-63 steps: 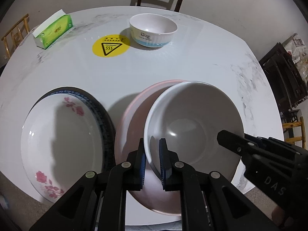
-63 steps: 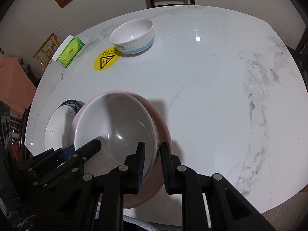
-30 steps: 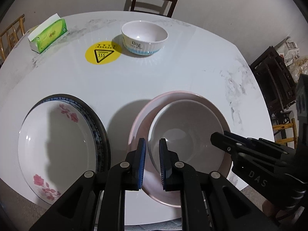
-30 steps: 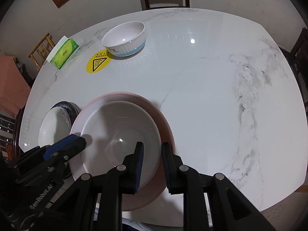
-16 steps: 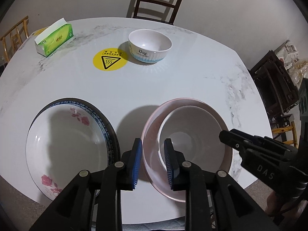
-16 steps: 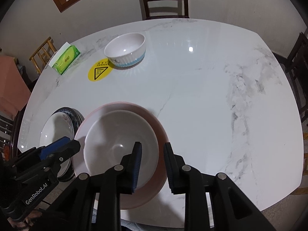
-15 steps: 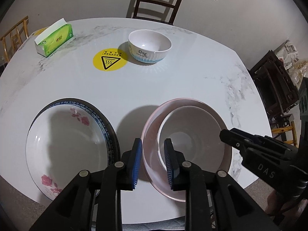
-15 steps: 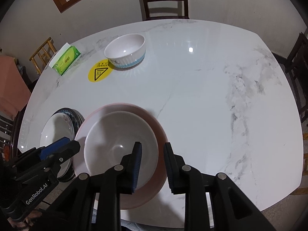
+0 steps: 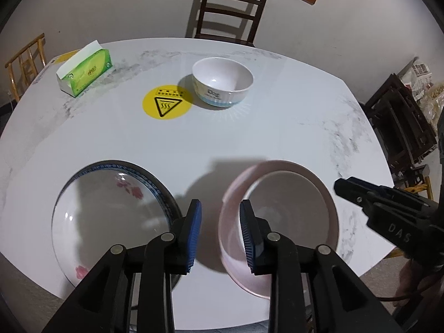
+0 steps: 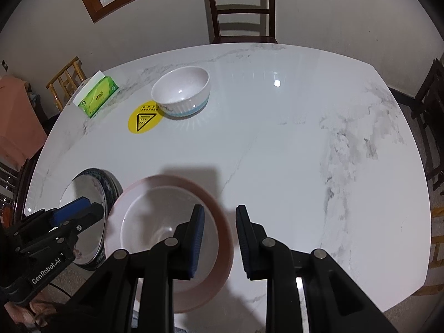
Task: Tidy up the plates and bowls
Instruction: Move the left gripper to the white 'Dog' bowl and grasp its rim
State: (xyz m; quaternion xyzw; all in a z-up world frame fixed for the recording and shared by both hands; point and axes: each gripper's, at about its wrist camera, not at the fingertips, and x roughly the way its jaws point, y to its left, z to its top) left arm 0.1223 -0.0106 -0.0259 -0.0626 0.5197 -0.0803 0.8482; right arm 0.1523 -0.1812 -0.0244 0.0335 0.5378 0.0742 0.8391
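Note:
A white bowl (image 9: 288, 208) sits nested inside a pink plate (image 9: 236, 266) near the table's front edge; both also show in the right wrist view, the bowl (image 10: 155, 222) inside the plate (image 10: 219, 252). A white floral plate (image 9: 111, 216) rests on a dark blue-rimmed plate (image 9: 155, 177) to its left. A small white bowl with a blue base (image 9: 222, 86) stands far back. My left gripper (image 9: 219, 233) is open and empty above the pink plate's left rim. My right gripper (image 10: 220, 238) is open and empty above its right rim.
A green tissue box (image 9: 84, 72) lies at the back left. A yellow round warning sticker (image 9: 166, 105) is on the white marble table (image 10: 305, 152). A dark wooden chair (image 9: 230, 8) stands behind the table. Dark furniture (image 9: 399, 122) is to the right.
Both grippers have let go of the white bowl, which now rests in the pink plate. Both have risen and pulled back, and their jaws have opened wider.

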